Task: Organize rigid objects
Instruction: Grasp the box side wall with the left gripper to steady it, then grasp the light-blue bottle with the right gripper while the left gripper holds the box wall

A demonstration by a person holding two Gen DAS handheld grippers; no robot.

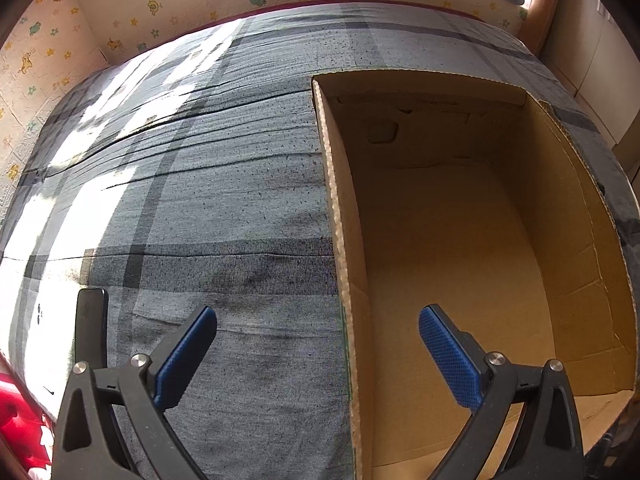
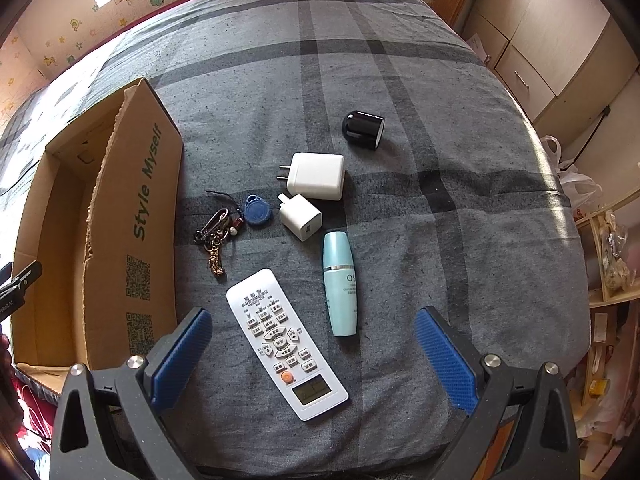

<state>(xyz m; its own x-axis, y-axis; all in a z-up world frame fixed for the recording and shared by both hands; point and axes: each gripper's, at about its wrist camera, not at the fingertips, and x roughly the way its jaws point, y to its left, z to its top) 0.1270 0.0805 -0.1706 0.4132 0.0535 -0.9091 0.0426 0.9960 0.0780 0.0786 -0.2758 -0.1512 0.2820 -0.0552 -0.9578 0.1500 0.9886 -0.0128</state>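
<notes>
both tongs apart, nothing picked yet.
we hovered right tongs (image 2: 314, 360) over the remote (image 2: 286, 344); best to pinch across its narrow width, then carry to the box (image 2: 132, 184); left tongs (image 1: 318, 354) waited at its rim.

Bed (image 2: 400, 80) w/ grey plaid sheet. Betw. right jaws: white remote (image 2: 286, 344); teal bottle (image 2: 340, 282) just ahead. Farther: two white chargers (image 2: 316, 176), black cap (image 2: 363, 128), keys w/ blue fob (image 2: 228, 226). Cardboard box (image 2: 132, 216) left of them.
</notes>
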